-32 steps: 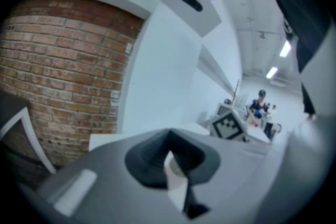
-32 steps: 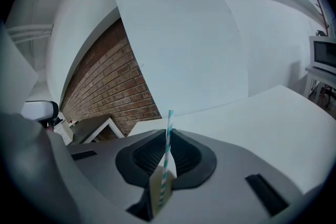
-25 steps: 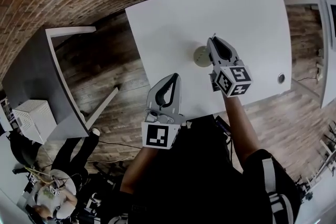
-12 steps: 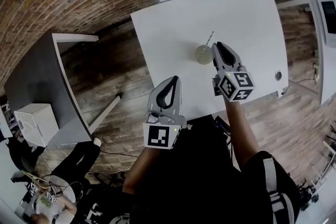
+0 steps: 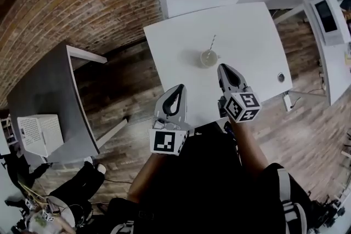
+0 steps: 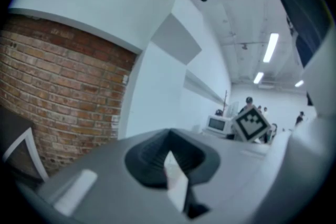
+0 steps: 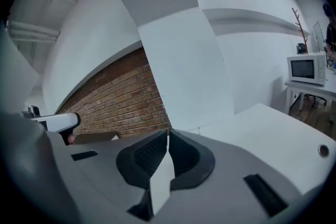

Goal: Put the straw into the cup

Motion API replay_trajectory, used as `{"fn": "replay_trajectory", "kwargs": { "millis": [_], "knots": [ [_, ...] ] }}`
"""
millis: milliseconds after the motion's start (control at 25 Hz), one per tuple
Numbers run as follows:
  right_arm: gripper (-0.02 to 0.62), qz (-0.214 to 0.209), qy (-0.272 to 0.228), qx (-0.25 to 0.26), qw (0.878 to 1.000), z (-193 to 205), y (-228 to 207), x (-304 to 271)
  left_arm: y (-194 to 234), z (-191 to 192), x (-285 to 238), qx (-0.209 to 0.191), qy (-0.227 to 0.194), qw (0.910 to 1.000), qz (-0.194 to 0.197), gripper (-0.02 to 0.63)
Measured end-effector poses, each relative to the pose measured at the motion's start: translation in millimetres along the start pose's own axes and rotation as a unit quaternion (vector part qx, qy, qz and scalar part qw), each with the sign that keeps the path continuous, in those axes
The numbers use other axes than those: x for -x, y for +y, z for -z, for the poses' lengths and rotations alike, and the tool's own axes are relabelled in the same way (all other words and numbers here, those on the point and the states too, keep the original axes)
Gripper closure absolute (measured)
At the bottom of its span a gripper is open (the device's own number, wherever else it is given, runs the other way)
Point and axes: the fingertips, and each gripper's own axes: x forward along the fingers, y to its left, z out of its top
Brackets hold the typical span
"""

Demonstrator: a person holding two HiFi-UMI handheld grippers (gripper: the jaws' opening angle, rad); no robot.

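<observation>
Since half a second back, right gripper (image 5: pixel 221 67) has drawn away from the cup (image 5: pixel 209 58) toward the desk's (image 5: pixel 181 46) near edge. It was just beside the cup's right side then; it now sits near the cup but clear of it. One second back it hid the straw; the straw (image 5: pixel 211 43) now shows in full. Left gripper (image 5: pixel 180 87) holds about the same station as before.

Cup: upright, roughly mid-desk, no contact with either tool. Straw: standing in the cup, its free end leaning toward the far edge.

Right gripper: its own view shows the jaws brought together tip to tip, with nothing between them. It points across the desk toward the far edge.

Left gripper: jaws likewise together and empty in its own view. The tips lie over the near edge, toward the near-left corner, well apart from the cup, and the body hangs off the desk on my side.

Other notes: a small grommet (image 5: pixel 281 77) sits by the desk's right edge. A brick wall (image 5: pixel 82 3) stands beyond the far-left corner. A microwave (image 7: pixel 307 68) shows at the right in the right gripper view.
</observation>
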Motion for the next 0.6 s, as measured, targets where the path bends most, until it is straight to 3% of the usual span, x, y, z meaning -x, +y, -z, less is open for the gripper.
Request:
{"fn": "replay_trajectory", "kwargs": {
  "millis": [600],
  "knots": [
    [0.588, 0.027, -0.062, 0.014, 0.998, 8.0, 64.8, 109.9, -25.7, 1.6, 76.5, -0.031, -0.003, 0.9985, 0.045, 0.601]
  ]
}}
